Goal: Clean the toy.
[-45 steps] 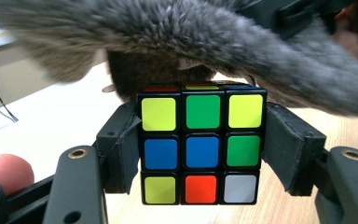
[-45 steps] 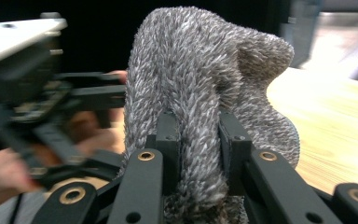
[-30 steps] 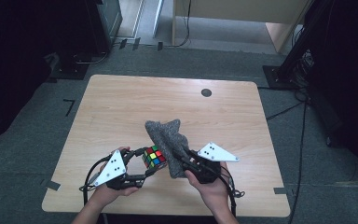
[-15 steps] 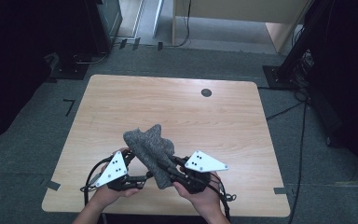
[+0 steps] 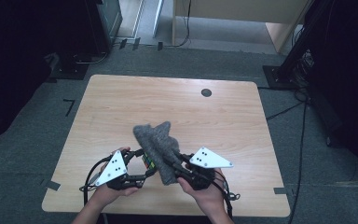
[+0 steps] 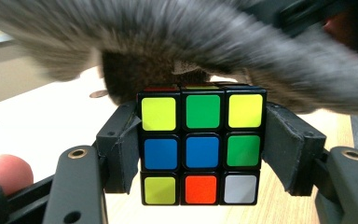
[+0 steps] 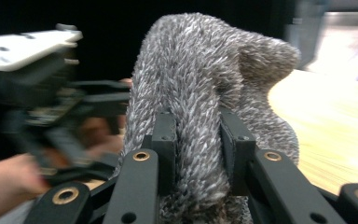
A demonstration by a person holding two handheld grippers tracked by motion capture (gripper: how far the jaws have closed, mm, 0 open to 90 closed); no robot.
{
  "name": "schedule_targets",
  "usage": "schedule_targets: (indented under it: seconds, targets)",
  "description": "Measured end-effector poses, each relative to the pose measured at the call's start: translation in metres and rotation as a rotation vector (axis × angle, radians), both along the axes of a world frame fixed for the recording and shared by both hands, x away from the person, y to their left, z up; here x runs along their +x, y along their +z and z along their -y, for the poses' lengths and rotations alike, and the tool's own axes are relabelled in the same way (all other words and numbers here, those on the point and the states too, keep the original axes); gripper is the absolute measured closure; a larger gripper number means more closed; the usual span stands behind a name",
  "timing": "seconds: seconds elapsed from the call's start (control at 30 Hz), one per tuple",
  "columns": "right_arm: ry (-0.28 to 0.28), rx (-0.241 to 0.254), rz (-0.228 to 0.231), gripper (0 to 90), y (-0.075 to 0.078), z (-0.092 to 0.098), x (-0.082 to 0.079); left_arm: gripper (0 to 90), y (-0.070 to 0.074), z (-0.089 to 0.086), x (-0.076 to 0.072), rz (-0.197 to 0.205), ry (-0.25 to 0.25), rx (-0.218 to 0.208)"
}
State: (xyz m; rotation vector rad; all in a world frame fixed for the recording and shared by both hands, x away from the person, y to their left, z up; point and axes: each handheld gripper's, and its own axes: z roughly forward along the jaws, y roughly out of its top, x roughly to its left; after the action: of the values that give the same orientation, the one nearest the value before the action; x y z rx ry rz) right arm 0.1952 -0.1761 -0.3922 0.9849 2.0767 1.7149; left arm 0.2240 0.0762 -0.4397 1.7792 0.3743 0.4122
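Cloth (image 5: 157,148) is now lying over the cube (image 5: 148,161): one second ago the cube was uncovered between the two grippers and the cloth stood to its 3 o'clock side, and since then the right gripper (image 5: 182,164) has swung the cloth toward 9 o'clock, so in the high view only a thin colored edge of the cube can be seen under the grey fabric. The left gripper (image 6: 200,149) has kept its place near the 6 o'clock edge of the table (image 5: 223,116), and its jaws are closed on the cube from both sides; in the left gripper view the cube face shows yellow, green, blue, orange and white squares, and the blurred cloth passes just above its top. The jaws of the right gripper are pinched on a fold of the cloth, which rises up and hangs over them. I judge that this is wiping of the cube, and the cloth has just reached the top face, so rubbing strokes across it can come next while the left gripper holds the cube steady
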Motion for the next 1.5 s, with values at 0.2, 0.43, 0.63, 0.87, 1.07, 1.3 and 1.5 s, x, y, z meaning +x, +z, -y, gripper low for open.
schedule_targets:
  seconds: [0.2,0.43,0.63,0.87,1.07,1.3,1.5]
  targets:
    - [0.03,-0.054,0.006,71.0,-0.002,-0.012,-0.003,34.8,0.001,0.006,-0.005,0.028,-0.002,0.034]
    - [-0.079,-0.032,-0.051,71.1,-0.008,0.012,0.013,34.8,0.006,-0.001,-0.003,0.021,-0.014,-0.004]
    - [-0.119,0.115,-0.121,71.9,-0.011,0.04,0.026,34.7,0.012,-0.012,0.001,-0.009,-0.038,-0.085]
    - [-0.005,0.212,-0.206,72.6,-0.024,0.034,0.03,34.7,0.016,-0.017,0.001,-0.024,-0.051,-0.14]
    - [0.053,0.222,-0.266,73.4,-0.039,0.022,0.034,34.8,0.018,-0.023,0.004,-0.029,-0.036,-0.167]
    - [0.076,0.117,-0.345,73.9,-0.054,0.014,0.04,34.8,0.021,-0.035,0.009,-0.042,0.0,-0.229]
    - [0.051,0.351,-0.229,73.9,-0.035,0.036,0.034,34.8,0.019,-0.033,0.009,-0.05,-0.006,-0.222]
